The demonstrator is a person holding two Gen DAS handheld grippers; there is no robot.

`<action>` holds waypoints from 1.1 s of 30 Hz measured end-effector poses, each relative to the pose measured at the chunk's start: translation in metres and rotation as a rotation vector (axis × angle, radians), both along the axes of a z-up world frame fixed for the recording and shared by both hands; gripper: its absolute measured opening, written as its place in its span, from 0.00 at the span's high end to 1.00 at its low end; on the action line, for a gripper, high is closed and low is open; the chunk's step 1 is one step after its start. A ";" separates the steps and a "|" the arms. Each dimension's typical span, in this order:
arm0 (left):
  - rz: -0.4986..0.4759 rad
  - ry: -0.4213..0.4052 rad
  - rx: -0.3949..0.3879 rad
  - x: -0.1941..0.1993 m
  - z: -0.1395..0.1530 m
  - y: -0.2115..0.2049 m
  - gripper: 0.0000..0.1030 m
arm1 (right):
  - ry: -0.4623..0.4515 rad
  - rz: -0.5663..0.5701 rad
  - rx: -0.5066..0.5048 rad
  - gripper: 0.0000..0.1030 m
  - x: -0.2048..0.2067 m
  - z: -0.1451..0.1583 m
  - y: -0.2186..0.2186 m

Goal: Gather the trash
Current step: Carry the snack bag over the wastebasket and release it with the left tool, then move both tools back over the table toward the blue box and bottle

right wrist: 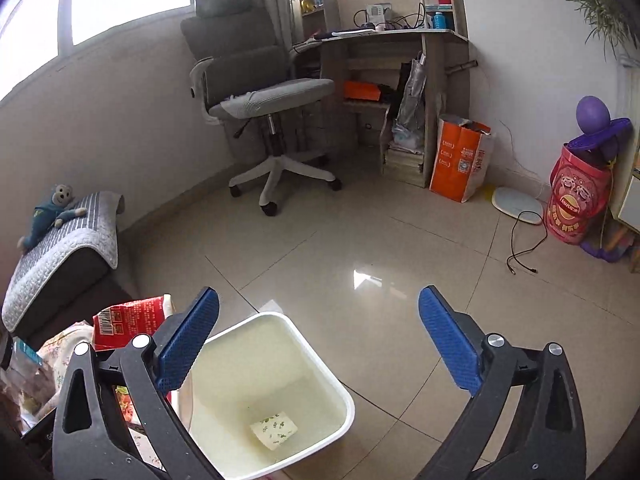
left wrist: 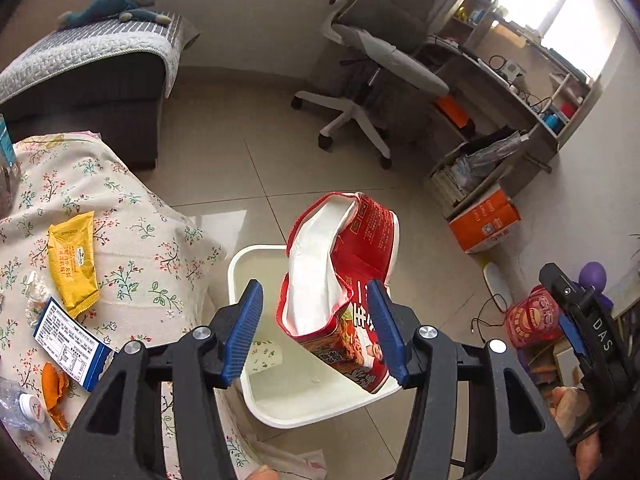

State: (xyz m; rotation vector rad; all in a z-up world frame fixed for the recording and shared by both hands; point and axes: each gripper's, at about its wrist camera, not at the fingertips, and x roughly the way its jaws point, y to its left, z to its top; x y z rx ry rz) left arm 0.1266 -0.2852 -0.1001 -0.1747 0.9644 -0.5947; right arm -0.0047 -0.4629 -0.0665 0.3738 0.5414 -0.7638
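Observation:
A torn red snack bag (left wrist: 360,240) hangs over the white bin (left wrist: 240,264), between the fingers of my left gripper (left wrist: 316,332). Its right side lies against the right pad, and a gap shows at the left pad, so the jaws stand open. The same bag (right wrist: 128,320) shows at the left of the right wrist view. My right gripper (right wrist: 320,340) is wide open above the bin (right wrist: 320,364), with nothing between its fingers. A floral paper scrap (right wrist: 275,429) lies in the bin. On the floral tablecloth (left wrist: 132,216) lie a yellow wrapper (left wrist: 74,260), a blue-and-white box (left wrist: 68,344) and orange peel (left wrist: 54,392).
The bin stands on the tiled floor against the table's edge. An office chair (right wrist: 264,92) and a desk (right wrist: 384,36) stand at the far wall, with a sofa (right wrist: 60,264) at left. An orange bag (right wrist: 460,160), a black cable (right wrist: 524,240) and a red tub (right wrist: 572,200) sit at right.

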 end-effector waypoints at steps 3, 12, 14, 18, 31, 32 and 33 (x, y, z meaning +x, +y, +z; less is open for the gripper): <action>0.024 -0.036 -0.009 -0.003 0.010 0.002 0.45 | 0.003 0.004 -0.014 0.07 -0.004 -0.002 0.004; 0.230 -0.311 0.127 -0.042 0.051 0.044 0.21 | -0.001 0.090 -0.135 0.07 0.001 0.003 0.052; 0.254 -0.337 0.156 -0.046 0.055 0.055 0.21 | -0.026 0.111 -0.158 0.07 0.001 0.007 0.066; 0.313 -0.368 0.196 -0.053 0.059 0.083 0.15 | -0.031 0.173 -0.174 0.07 0.009 0.010 0.092; 0.483 -0.401 0.287 -0.064 0.053 0.178 0.12 | -0.024 0.345 -0.191 0.07 0.029 0.006 0.174; 0.494 -0.410 0.295 -0.065 0.053 0.184 0.12 | -0.023 0.357 -0.194 0.07 0.032 0.006 0.181; 0.506 -0.420 0.305 -0.067 0.053 0.189 0.10 | -0.021 0.367 -0.194 0.07 0.033 0.005 0.187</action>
